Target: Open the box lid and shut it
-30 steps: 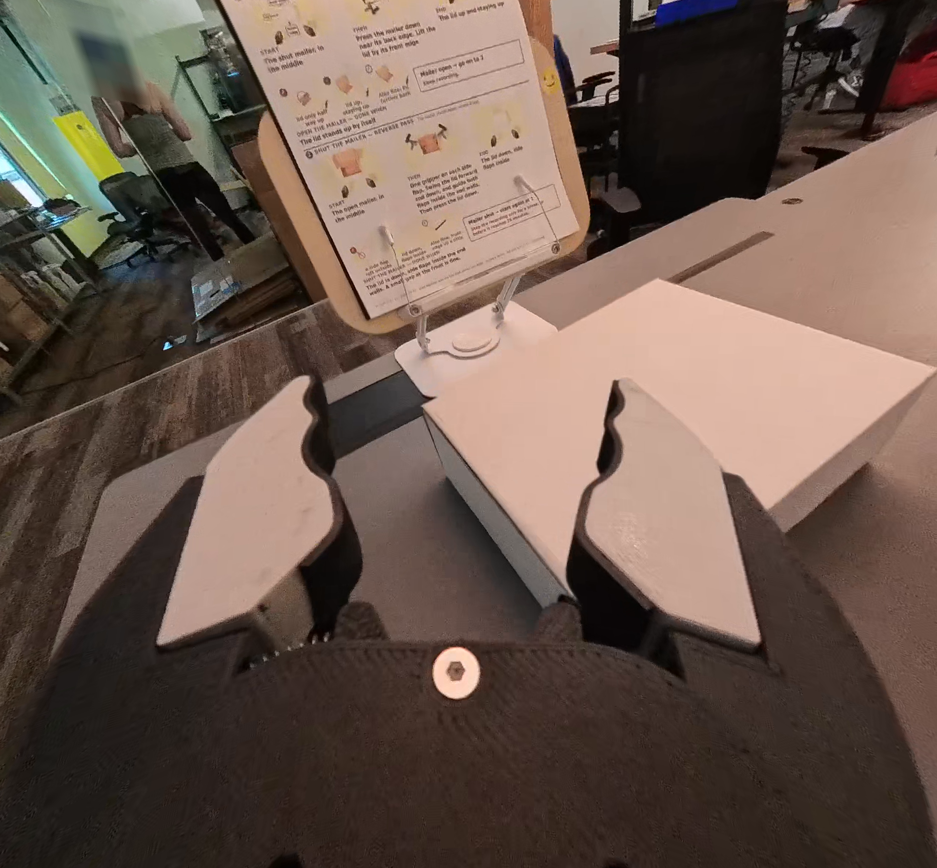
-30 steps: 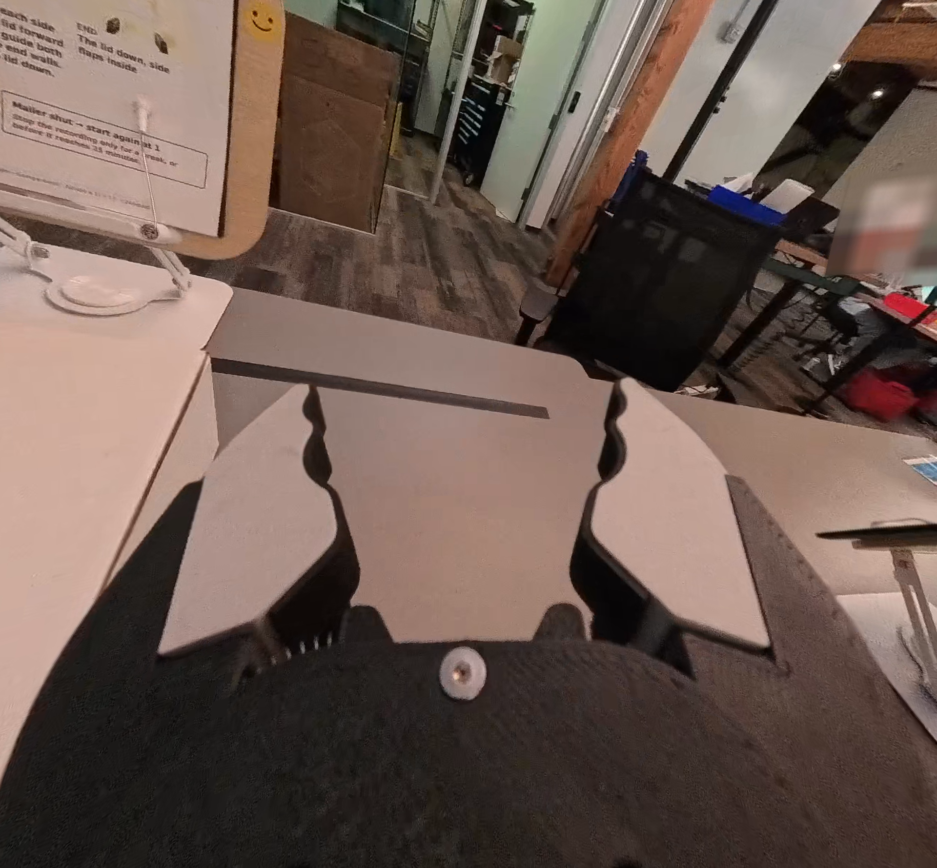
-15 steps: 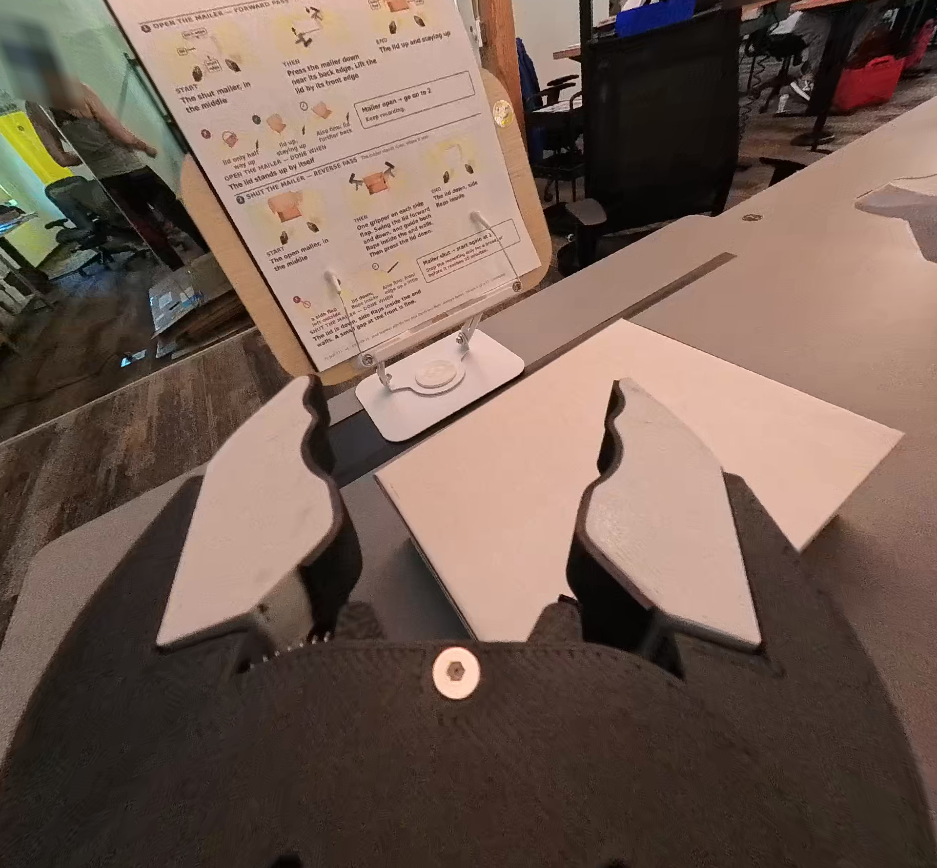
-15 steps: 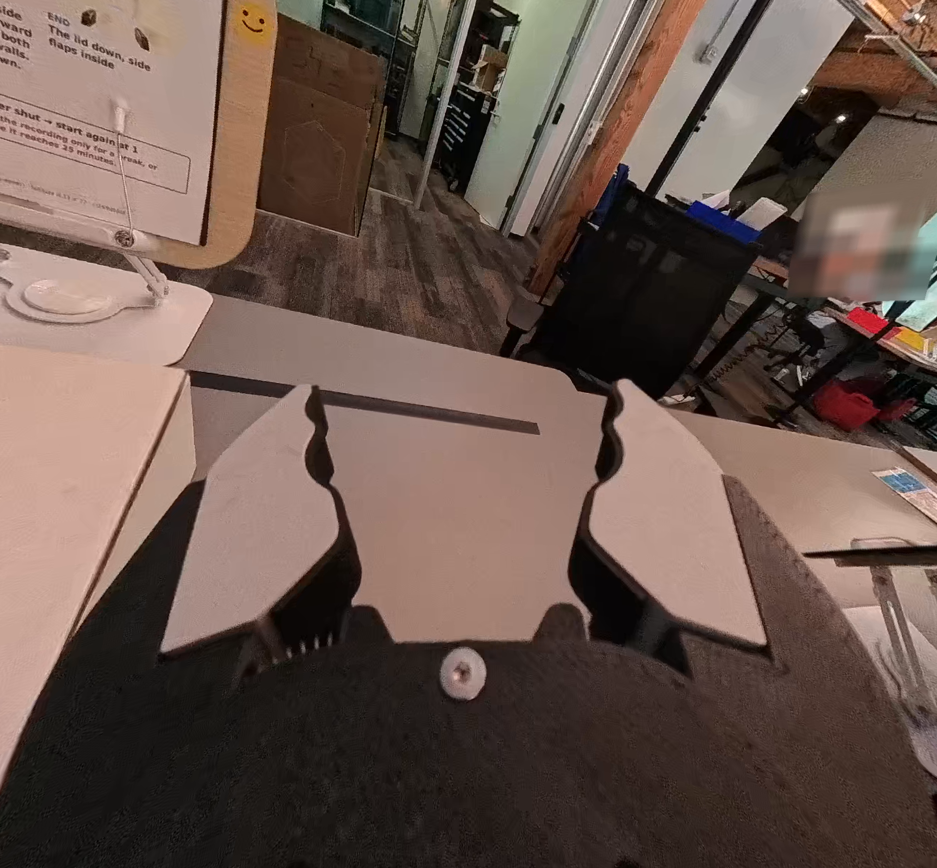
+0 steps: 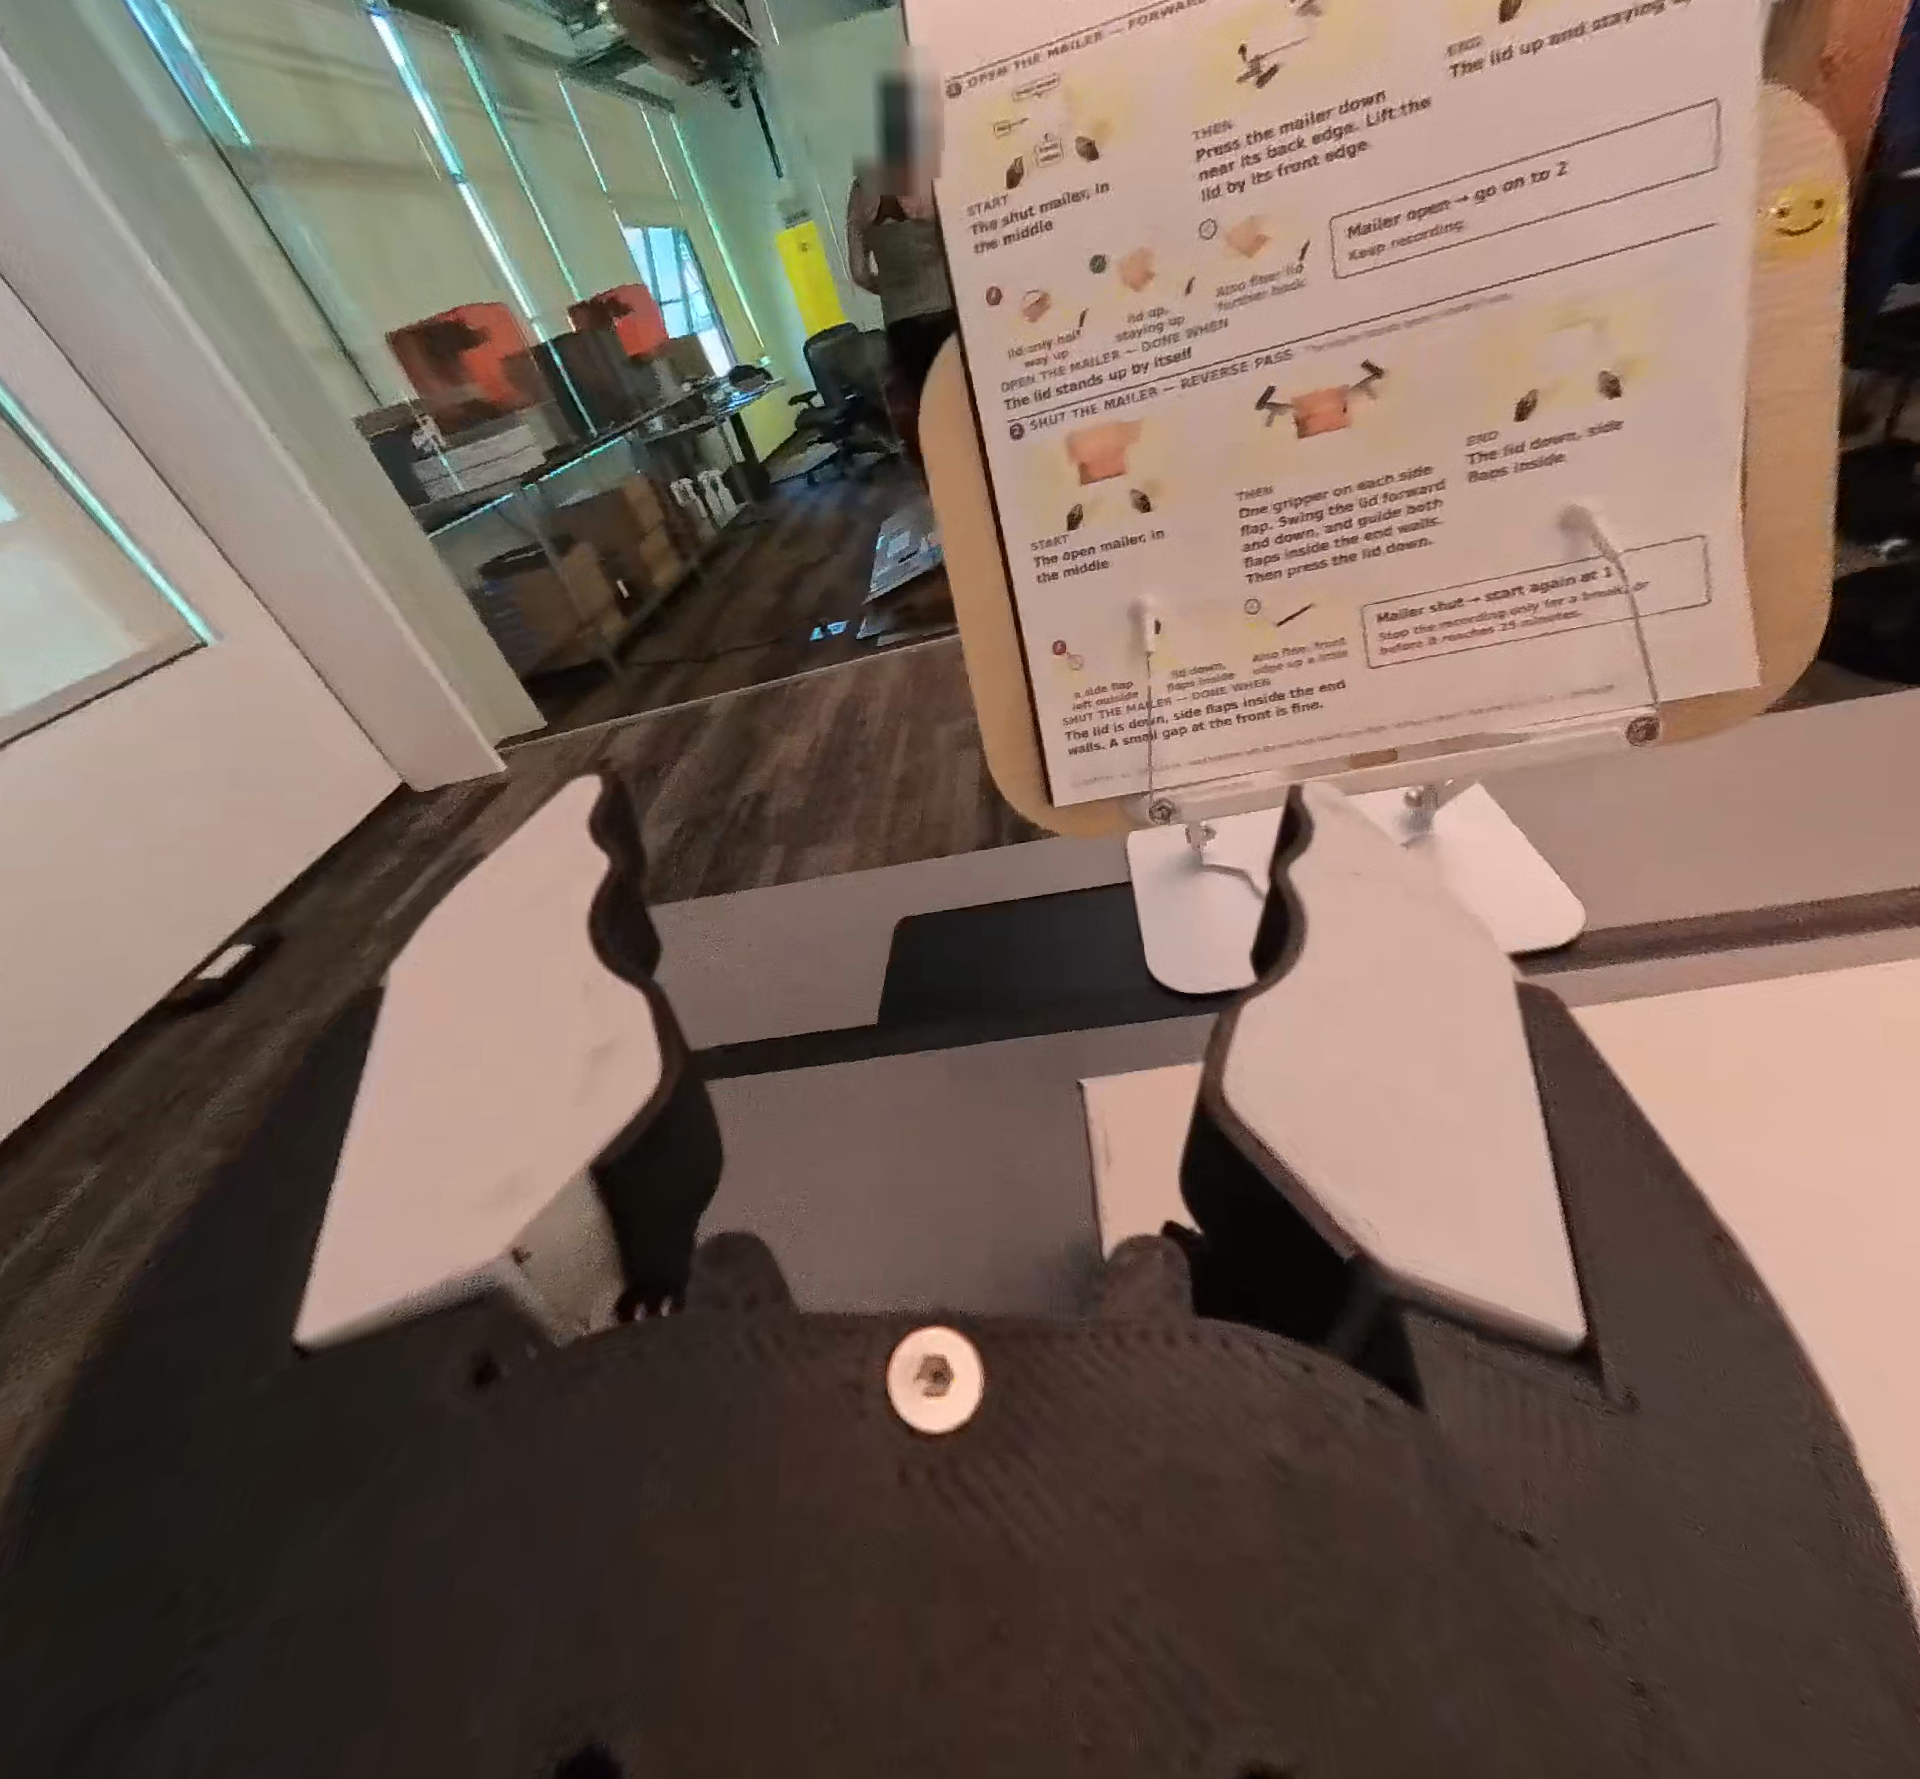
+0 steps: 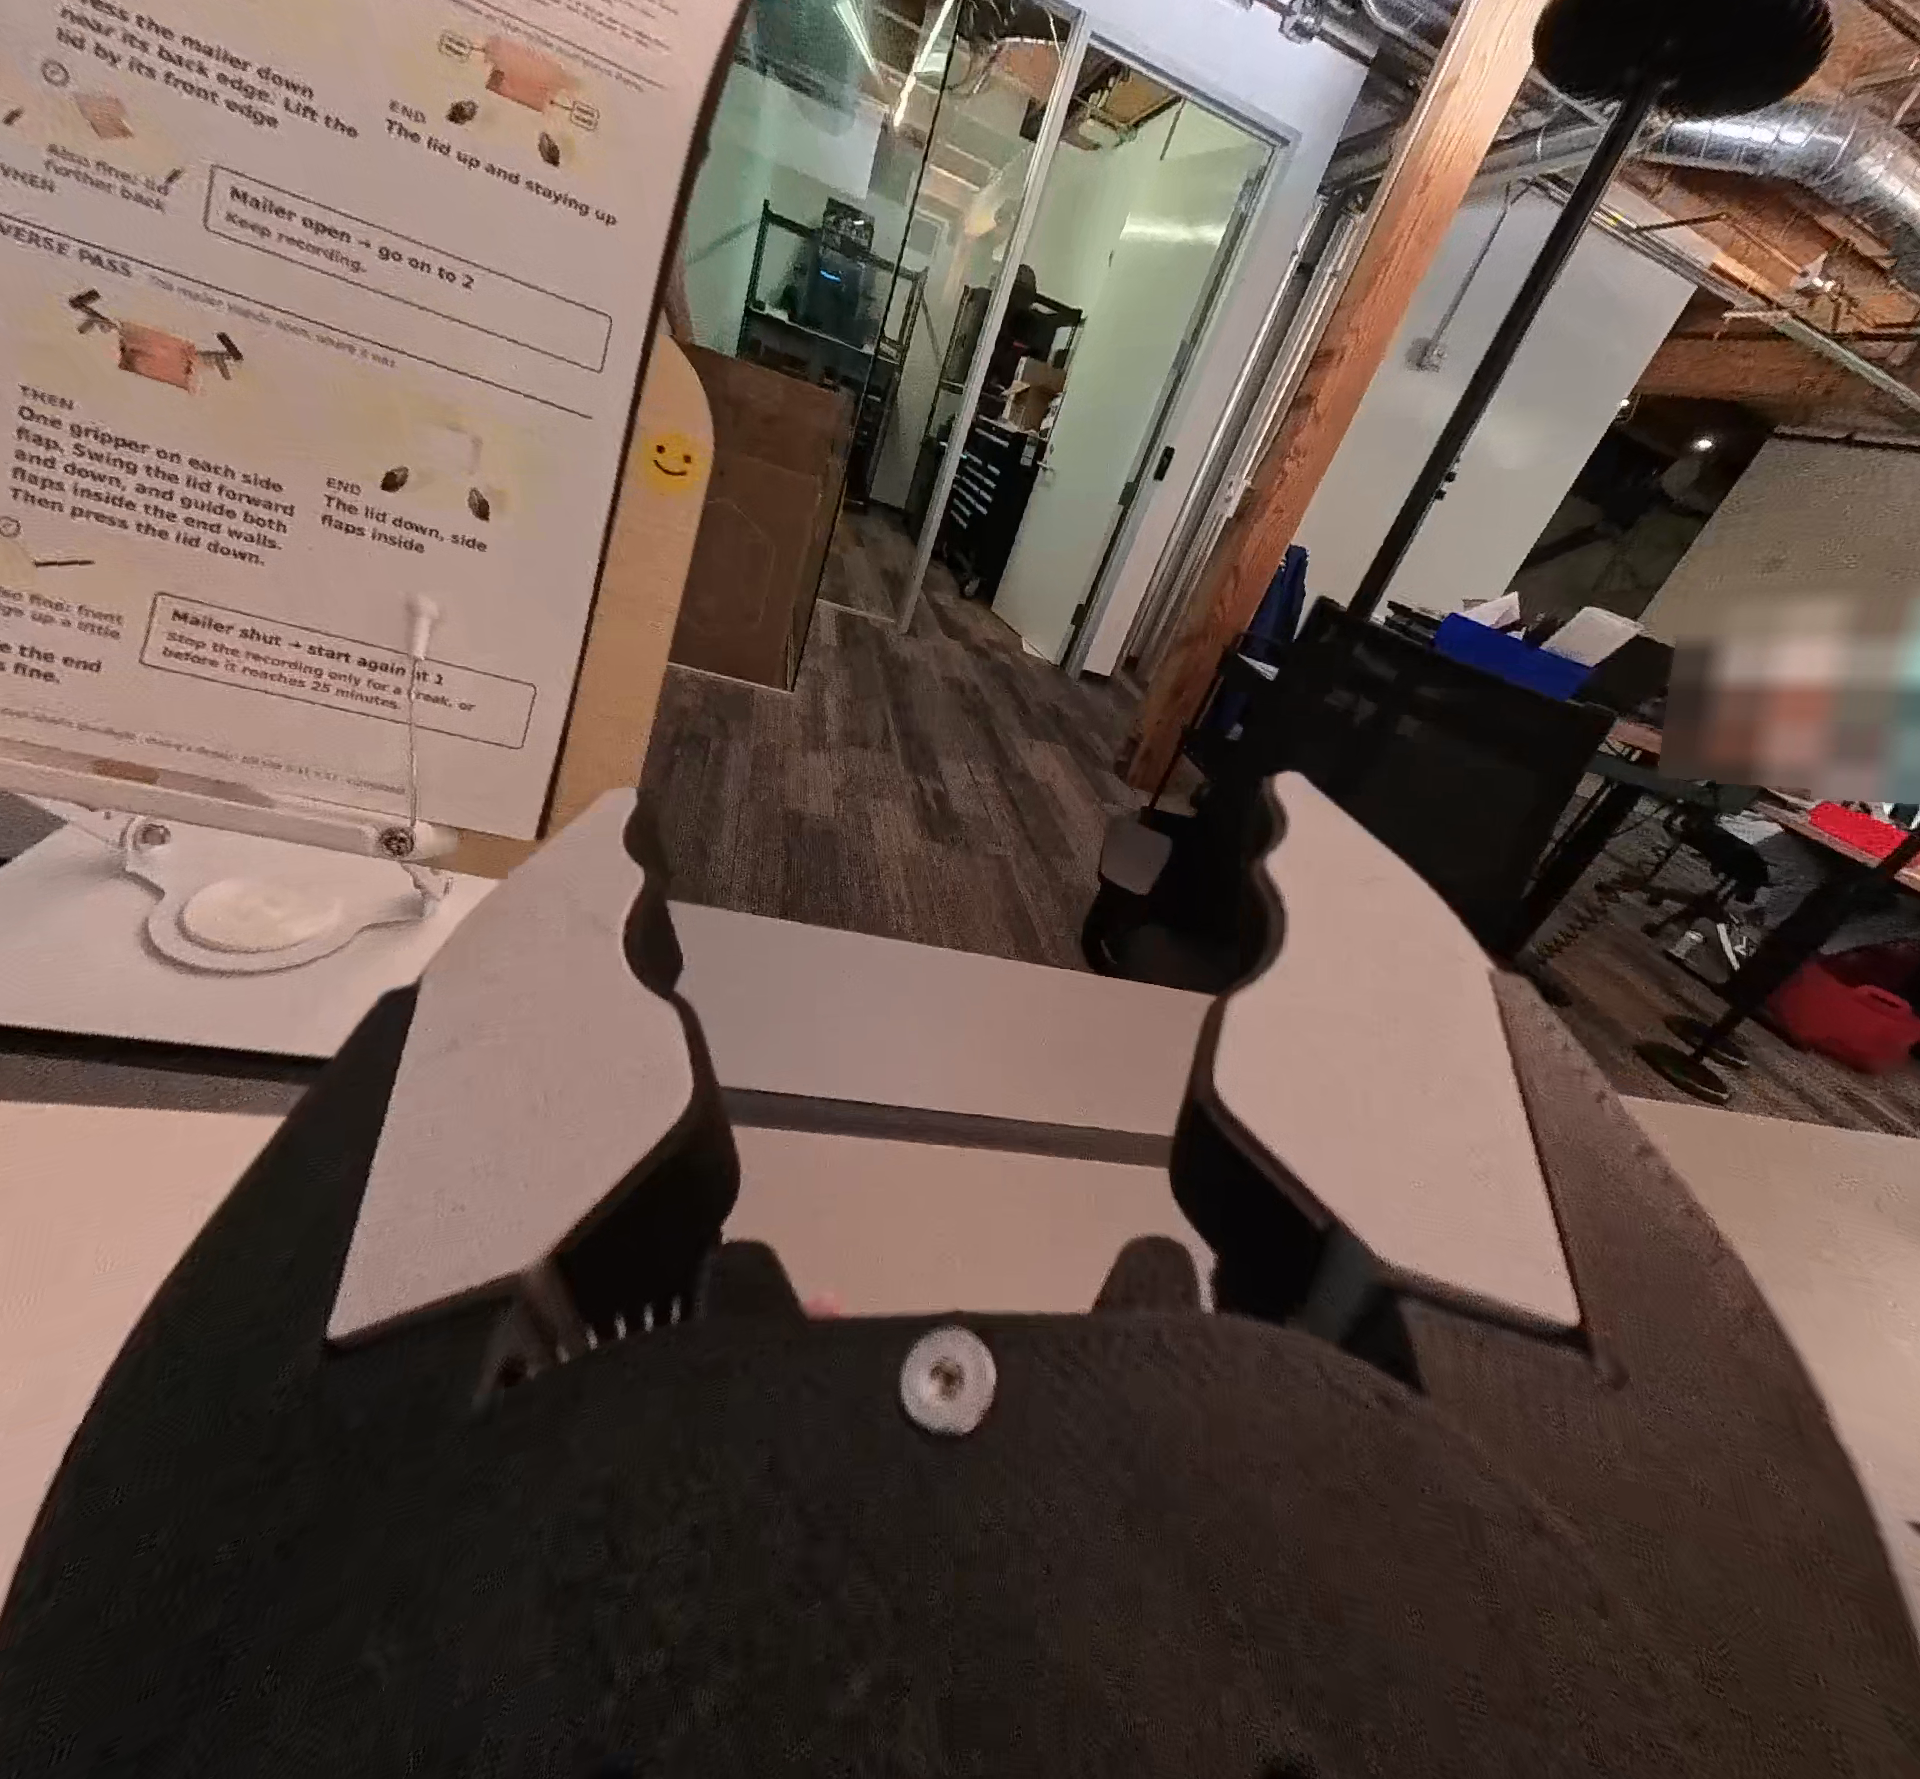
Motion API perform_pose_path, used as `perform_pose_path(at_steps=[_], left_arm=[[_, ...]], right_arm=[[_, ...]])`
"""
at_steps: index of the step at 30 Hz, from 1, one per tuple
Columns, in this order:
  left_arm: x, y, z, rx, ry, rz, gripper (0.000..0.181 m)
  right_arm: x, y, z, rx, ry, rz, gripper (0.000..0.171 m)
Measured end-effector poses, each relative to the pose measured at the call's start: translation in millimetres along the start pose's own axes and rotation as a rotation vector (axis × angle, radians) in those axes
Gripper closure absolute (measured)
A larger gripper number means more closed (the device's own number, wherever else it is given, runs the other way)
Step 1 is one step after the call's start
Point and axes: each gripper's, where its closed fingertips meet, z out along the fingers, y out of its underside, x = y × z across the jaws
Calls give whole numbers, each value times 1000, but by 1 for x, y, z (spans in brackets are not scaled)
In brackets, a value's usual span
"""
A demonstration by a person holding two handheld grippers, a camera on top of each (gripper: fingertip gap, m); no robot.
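The fingers (image 5: 520, 1054) of the left gripper (image 5: 940, 908) were spread wide with nothing between them, and the fingers (image 6: 1382, 1085) of the right gripper (image 6: 951, 888) were likewise parted and empty. Two fingers were counted on each gripper, four in all. Both grippers were held above the grey worktop (image 5: 894, 1168), apparently to flank the box before any contact was made.

One white box (image 5: 1745, 1158) was seen, lying flat on the worktop. In the left wrist view its near corner showed just beside and partly behind the right-hand finger; in the right wrist view its pale top (image 6: 114, 1241) filled the lower left. The lid was judged to be down, since only a level white surface was shown, though its front edge was hidden.

Beyond the box, one printed instruction sheet (image 5: 1340, 358) was propped on one white stand (image 5: 1195, 929), presumably so that it could be read while working. One yellow smiley sticker (image 6: 673, 462) was fixed to the wooden backboard (image 6: 634, 690) behind the sheet.
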Motion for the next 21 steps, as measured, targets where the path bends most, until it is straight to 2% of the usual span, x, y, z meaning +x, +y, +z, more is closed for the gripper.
perform_pose_path(at_steps=[3, 7, 13, 15, 16, 18, 20, 21], left_arm=[[3, 13, 9, -23, 6, 18, 69], [2, 25, 19, -50, -19, 83, 69], [3, 25, 18, -38, 5, 89, 69], [14, 25, 14, -45, 109, 112, 75], [23, 30, 11, -71, 204, 129, 84], [42, 48, -1, -183, 451, 100, 85], [54, 64, -15, -271, 679, 37, 105], [53, 69, -15, -272, 731, 18, 109]], right_arm=[[-14, 9, 5, 31, -47, 35, 67], [-26, 30, 16, -42, -94, -10, 66], [-54, 45, 19, -81, -238, -50, 73], [-65, 58, 23, -120, -329, -66, 78], [-75, 66, 22, -144, -437, -68, 84], [-90, 95, 10, -265, -668, -49, 95], [-101, 118, -15, -359, -938, -18, 102], [-101, 130, -27, -386, -1032, -53, 117]])
